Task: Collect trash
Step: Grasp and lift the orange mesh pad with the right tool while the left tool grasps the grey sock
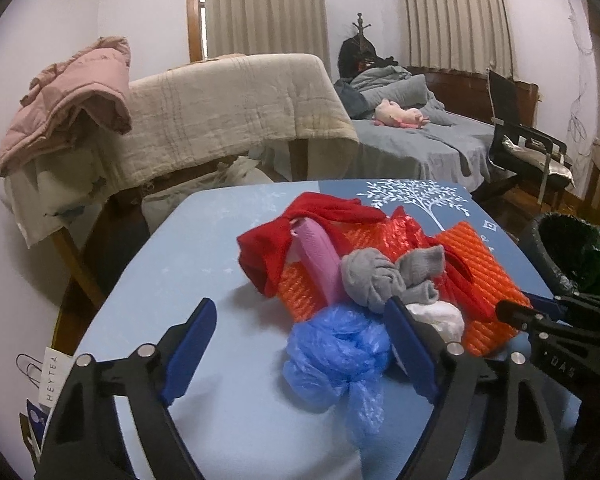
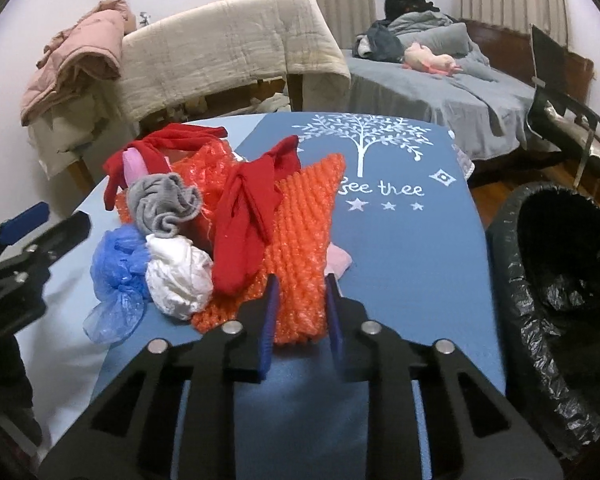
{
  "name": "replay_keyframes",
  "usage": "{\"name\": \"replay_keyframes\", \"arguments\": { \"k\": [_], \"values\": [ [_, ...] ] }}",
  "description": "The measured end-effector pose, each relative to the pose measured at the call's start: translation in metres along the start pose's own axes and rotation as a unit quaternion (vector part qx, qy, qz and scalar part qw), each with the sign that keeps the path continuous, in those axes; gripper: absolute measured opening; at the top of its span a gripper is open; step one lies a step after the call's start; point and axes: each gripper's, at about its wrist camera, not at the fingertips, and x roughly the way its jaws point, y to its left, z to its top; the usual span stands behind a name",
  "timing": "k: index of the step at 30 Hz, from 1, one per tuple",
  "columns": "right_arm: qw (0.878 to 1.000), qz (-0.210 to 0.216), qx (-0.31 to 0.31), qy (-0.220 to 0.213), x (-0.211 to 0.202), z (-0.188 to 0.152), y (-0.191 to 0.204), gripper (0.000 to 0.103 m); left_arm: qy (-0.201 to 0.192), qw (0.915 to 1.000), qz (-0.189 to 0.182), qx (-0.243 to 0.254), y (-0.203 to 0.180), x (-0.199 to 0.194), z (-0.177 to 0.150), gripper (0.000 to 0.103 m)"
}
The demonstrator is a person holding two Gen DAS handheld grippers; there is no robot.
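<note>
A pile lies on the blue table (image 1: 204,240): orange bubble wrap (image 1: 484,272), a crumpled blue plastic bag (image 1: 336,352), a white plastic wad (image 1: 440,318), grey socks (image 1: 384,276), red socks (image 1: 300,236) and a pink sock (image 1: 320,260). My left gripper (image 1: 300,332) is open around the blue bag, its right finger between bag and white wad. My right gripper (image 2: 302,308) is shut on the near edge of the orange bubble wrap (image 2: 300,240). The blue bag (image 2: 116,268), white wad (image 2: 180,276), grey socks (image 2: 164,204) and red socks (image 2: 248,220) lie to its left.
A bin lined with a black bag (image 2: 560,264) stands off the table's right edge and shows in the left wrist view (image 1: 576,256). Behind are a blanket-draped rack (image 1: 228,108), a pink jacket (image 1: 72,100), a bed (image 1: 420,140) and a chair (image 1: 528,140).
</note>
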Motion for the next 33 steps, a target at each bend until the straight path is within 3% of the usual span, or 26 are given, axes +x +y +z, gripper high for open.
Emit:
{"name": "replay_keyframes", "arguments": {
  "k": [12, 18, 20, 26, 33],
  "values": [
    [1.0, -0.003, 0.017, -0.025, -0.022, 0.008, -0.016, 0.014, 0.004, 0.9992, -0.037, 0.016, -0.028, 0.015, 0.008, 0.069],
    [0.999, -0.003, 0.022, -0.029, -0.022, 0.013, -0.022, 0.014, 0.016, 0.9981, -0.054, 0.023, -0.04, 0.034, 0.01, 0.055],
    [0.999, -0.001, 0.022, -0.03, -0.022, 0.015, -0.023, 0.014, 0.026, 0.9974, -0.062, 0.027, -0.043, 0.043, 0.009, 0.041],
    [0.999, 0.001, 0.018, -0.034, -0.027, 0.017, -0.023, 0.014, 0.026, 0.9967, -0.07, 0.033, -0.046, 0.047, 0.004, 0.023],
    [0.998, 0.015, 0.013, -0.063, -0.049, 0.026, -0.018, 0.013, 0.005, 0.997, -0.074, 0.022, -0.037, 0.025, 0.015, 0.014]
  ]
}}
